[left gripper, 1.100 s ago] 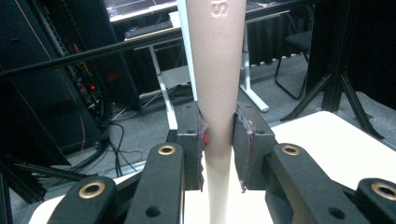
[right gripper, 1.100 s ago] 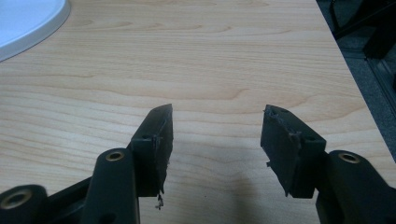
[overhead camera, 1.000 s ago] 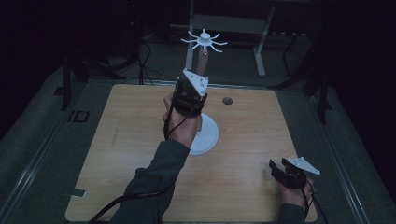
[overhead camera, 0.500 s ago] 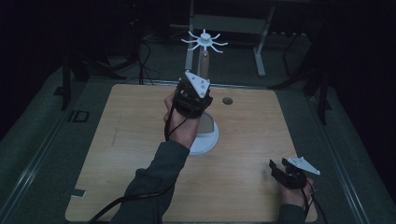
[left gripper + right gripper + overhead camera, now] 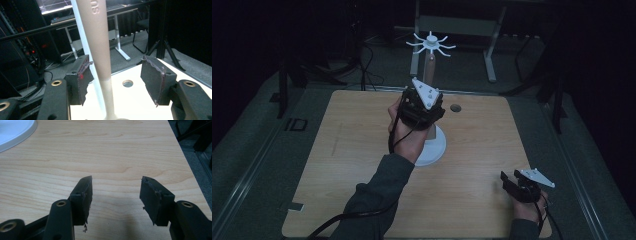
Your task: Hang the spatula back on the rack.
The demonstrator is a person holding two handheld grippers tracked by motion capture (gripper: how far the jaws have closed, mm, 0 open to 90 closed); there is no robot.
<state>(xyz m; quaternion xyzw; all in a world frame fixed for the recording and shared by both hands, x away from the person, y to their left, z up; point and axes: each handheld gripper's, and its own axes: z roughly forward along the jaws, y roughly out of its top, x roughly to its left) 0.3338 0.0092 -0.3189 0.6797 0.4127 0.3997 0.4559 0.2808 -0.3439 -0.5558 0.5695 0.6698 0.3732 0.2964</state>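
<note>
The wooden table (image 5: pixel 362 165) lay under both hands, and on it stood the stand, the thing in hand: a round white base (image 5: pixel 434 150) just below the left gripper, a tan pole (image 5: pixel 100 45) rising from it, and a white spoked top (image 5: pixel 431 44) well above and beyond that gripper. The left gripper (image 5: pixel 424 102) was held up at the pole, about halfway along its height. In the left gripper view the pole stood between the two jaws, close beside the left-hand pad (image 5: pixel 83 80) and clearly apart from the other; the jaws had just been opening and stood wide, pressing on nothing. A small round hole (image 5: pixel 127 83) in the tabletop showed just past the pole, between the jaws. The right gripper (image 5: pixel 512 185) rested low near the table's near right corner, well apart from the stand. Its jaws were spread too, with bare wood between them, and an edge of the white base (image 5: pixel 15 132) lay far off to its upper left
</note>
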